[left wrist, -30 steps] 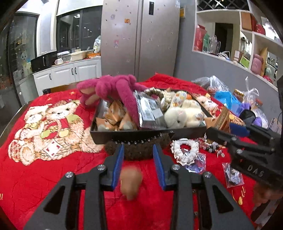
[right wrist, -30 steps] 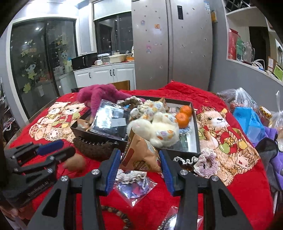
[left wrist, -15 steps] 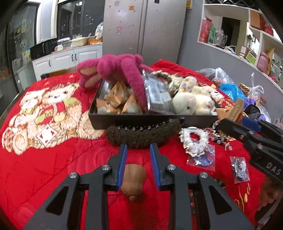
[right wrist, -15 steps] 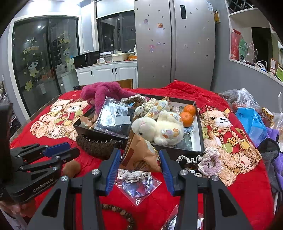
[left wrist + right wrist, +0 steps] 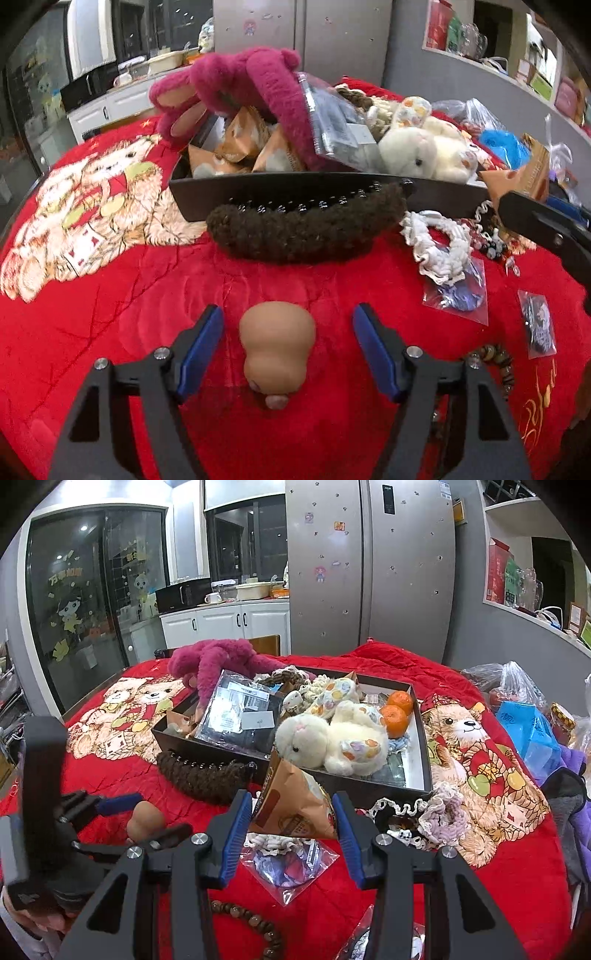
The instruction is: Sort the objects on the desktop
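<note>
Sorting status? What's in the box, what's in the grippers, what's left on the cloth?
Done: black box already holds plush toys and oranges. In hand: right gripper grips a brown snack pouch; left gripper is opening, the small gourd between its pads, untouched. Left: brown knitted piece, white lace scrunchie, bagged trinkets, bead bracelet.

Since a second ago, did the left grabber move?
Yes. The left gripper dropped toward the red blanket, closer to the black box; its jaws are opening around the brown gourd.
</note>
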`<state>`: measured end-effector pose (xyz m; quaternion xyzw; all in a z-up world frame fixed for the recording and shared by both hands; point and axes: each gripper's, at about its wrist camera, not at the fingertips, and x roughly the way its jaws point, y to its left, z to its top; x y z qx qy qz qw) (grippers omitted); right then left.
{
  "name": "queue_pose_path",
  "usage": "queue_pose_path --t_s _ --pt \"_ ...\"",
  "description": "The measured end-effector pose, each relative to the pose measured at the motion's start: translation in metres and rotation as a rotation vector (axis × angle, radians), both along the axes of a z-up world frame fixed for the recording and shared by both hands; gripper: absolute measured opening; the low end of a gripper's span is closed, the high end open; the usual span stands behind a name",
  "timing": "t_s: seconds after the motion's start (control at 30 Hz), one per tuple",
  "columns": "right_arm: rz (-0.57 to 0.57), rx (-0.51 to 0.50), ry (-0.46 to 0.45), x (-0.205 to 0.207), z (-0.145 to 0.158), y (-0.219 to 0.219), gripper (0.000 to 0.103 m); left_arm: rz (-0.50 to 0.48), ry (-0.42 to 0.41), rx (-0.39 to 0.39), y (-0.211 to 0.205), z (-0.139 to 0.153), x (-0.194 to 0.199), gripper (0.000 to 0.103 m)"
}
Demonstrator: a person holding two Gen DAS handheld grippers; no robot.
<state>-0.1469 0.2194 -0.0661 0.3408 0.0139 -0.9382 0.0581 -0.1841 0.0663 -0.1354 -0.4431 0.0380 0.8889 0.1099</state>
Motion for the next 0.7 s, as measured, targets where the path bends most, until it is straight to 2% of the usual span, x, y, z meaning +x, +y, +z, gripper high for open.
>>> queue_pose_path --t_s 0.07,0.17,0.43,0.7 --pt "0.0 0.003 -0.003 0.0 -0.001 0.001 0.046 -0.005 0.001 -0.015 0.003 -0.001 0.003 0.059" --pt "0.0 0.007 -0.011 -0.002 -0.002 0.002 0.046 -0.003 0.018 -0.027 0.004 0.001 0.005 0.035" --pt "0.009 0.023 -0.011 -0.001 -0.002 -0.002 0.046 -0.008 0.017 -0.035 0.007 0.005 0.008 0.035" --pt "0.027 0.032 -0.008 0.001 -0.002 -0.01 0.046 -0.014 0.066 -0.019 0.008 0.019 0.017 0.035"
